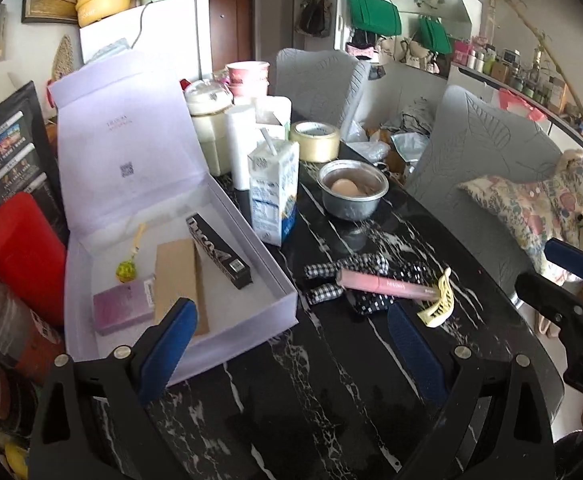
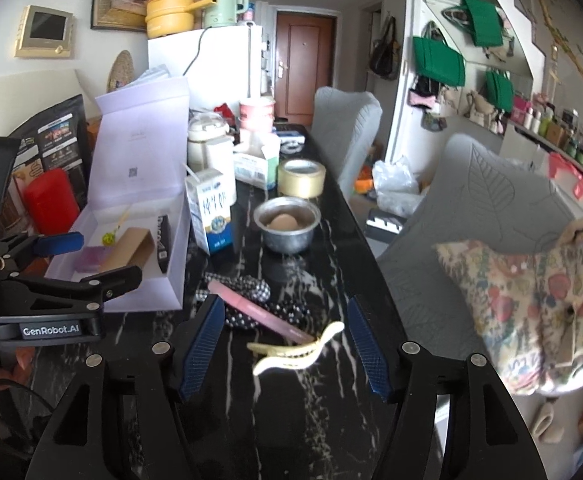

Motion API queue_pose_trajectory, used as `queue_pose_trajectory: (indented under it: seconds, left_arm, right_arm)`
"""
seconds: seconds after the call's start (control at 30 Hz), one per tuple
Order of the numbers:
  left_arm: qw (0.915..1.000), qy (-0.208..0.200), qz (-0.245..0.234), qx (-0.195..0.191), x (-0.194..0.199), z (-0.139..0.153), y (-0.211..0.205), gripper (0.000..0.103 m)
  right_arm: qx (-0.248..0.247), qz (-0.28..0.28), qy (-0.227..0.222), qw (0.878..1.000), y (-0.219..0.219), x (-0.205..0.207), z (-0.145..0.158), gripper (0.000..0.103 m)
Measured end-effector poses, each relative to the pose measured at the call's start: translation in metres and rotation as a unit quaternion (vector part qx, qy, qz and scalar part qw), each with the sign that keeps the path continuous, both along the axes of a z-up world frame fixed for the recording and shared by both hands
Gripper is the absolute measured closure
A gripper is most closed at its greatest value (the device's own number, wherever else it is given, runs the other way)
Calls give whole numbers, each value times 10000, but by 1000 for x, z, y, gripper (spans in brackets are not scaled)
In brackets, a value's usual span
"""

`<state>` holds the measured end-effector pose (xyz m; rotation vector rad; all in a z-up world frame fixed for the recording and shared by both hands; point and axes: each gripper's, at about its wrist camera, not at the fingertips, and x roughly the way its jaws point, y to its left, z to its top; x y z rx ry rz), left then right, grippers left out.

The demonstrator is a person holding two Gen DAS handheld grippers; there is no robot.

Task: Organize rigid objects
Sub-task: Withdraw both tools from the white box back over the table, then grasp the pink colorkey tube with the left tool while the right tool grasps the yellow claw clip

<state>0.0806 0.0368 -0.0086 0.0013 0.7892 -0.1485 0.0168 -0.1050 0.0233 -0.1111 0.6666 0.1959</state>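
Two loose rigid pieces left out on the dark marbled surface point(image 2: 331, 216), just beside the open lilac box point(image 1: 219, 336): a pale yellow hair clip point(image 2: 295, 350) and a pink tube point(image 2: 259, 312) lying across a checked fabric bow point(image 2: 251, 296). Right tongs point(image 2: 287, 338) spread fairly wide, empty, blue pads either side of the clip but apart from it. Left tongs point(image 1: 291, 344) also wide open and empty, poised over the box's near corner and the bare surface next to it. Clip likely light, stiff plastic, somewhat springy and brittle at the teeth (best pinched across the solid spine, not the comb end); smooth enough to squirt out under a hard squeeze. Tube probably light too, round and slick, prone to rolling; safest taken across the middle, square to its length, lifted clear of the soft bow so the cloth stays behind. Already in the box: a black carton point(image 1: 219, 252), a brown card sleeve point(image 1: 179, 280), a small pink carton point(image 1: 123, 308) and a green charm point(image 1: 125, 270), with free floor toward the far end. Milk carton point(image 1: 273, 196) and steel bowl point(image 1: 351, 192) standing close by, worth avoiding on the way over.
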Motion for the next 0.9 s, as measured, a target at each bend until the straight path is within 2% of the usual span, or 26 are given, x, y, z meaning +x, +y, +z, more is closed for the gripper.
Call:
queue_pose_trajectory:
  seconds: [0.17,0.37,0.53,0.77,0.9]
  left_arm:
    - [9996,261,-136,-9,-4,-18,-6,5]
    - [9989,353,-317,-19,-8,-25,-8,5]
    - [9985,330,-399,160,-5,-27,-10,5]
    - [9985,324,-443,17,13,-24,-5,5]
    - [9984,291,-474,69,24,-23,-8,5]
  right_arm:
    - [180,-114,236,9995,-11,2,-20,38]
    - [350,-245,535,9976,-18,7,-45,37]
    - [670,-281,772,9944,-22,18,-65,33]
    - [930,-421,1089,9888,-21,45,-89,33]
    - [797,-526,1263,9874,-19,65,-101,33]
